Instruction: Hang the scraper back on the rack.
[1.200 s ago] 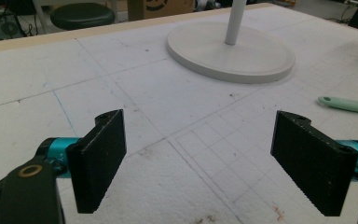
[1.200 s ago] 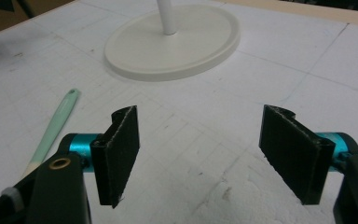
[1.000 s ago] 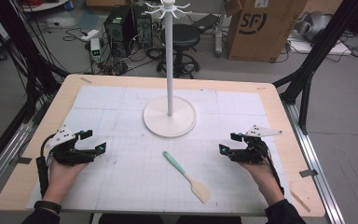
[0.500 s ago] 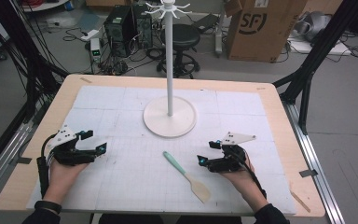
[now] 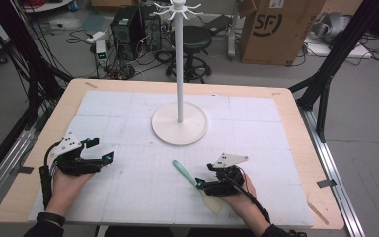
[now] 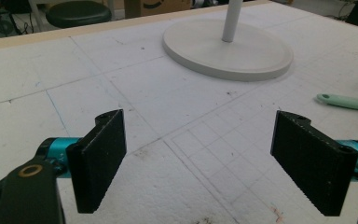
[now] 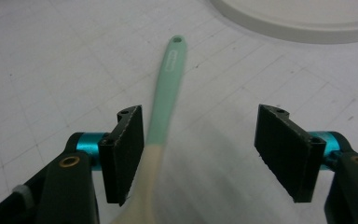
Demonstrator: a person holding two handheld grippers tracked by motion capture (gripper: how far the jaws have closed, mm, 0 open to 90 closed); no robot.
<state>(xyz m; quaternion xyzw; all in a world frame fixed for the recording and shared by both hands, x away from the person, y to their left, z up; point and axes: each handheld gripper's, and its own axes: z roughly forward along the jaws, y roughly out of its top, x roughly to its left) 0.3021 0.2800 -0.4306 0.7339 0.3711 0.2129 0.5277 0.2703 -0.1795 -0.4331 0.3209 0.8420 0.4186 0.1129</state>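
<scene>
Right gripper view: right tongs (image 7: pixel 200 154) were released, jaws straddling the mint-handled spatula with cream blade (image 7: pixel 161 116), which lay flat near the white round-based stand (image 5: pixel 179 121). Left tongs (image 5: pixel 98 150) were released, left of the stand.

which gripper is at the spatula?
The right gripper: its open jaws straddle the spatula. The left gripper, also open, has bare mat between its jaws.

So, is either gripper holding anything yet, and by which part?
Nothing is held. The right gripper is open around the spatula near where handle meets blade; the left gripper is open.
</scene>
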